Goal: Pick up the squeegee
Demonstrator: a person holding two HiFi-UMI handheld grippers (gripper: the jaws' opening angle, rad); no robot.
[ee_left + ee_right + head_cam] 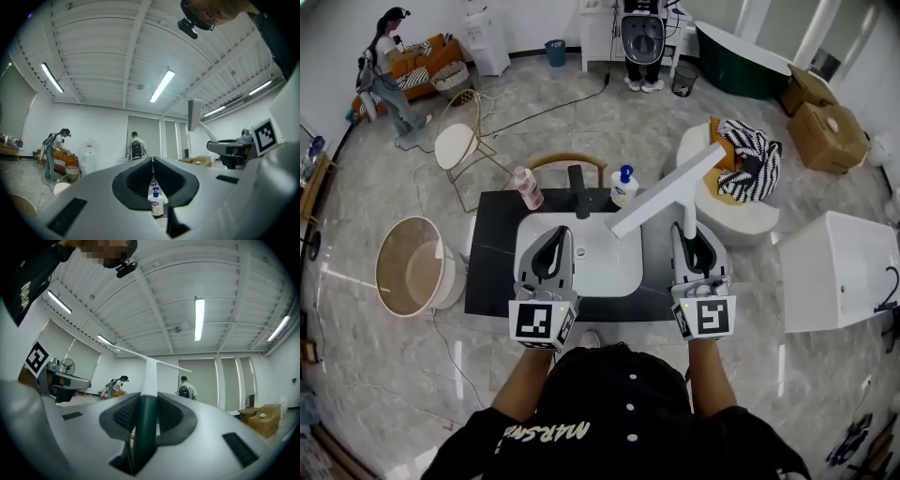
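**Squeegee (673, 186) gripped and held clear of the sink; pick-up judged essentially complete.**

The squeegee is in the right gripper (689, 234), whose jaws are clamped on its dark green handle (144, 427). From there a white stem runs up to the long white blade, which hangs tilted in the air over the right side of the white sink (619, 281). In the head view it touches neither the sink nor the dark countertop (492, 258). The left gripper (555, 239) sits level over the sink's left side, jaws together at the tips and nothing between them. The faucet (578, 192) and soap bottle (623, 186) stand behind, apart from the blade. Judged remaining: only a steady hold, since the long blade may lever against a grip this low on the handle.
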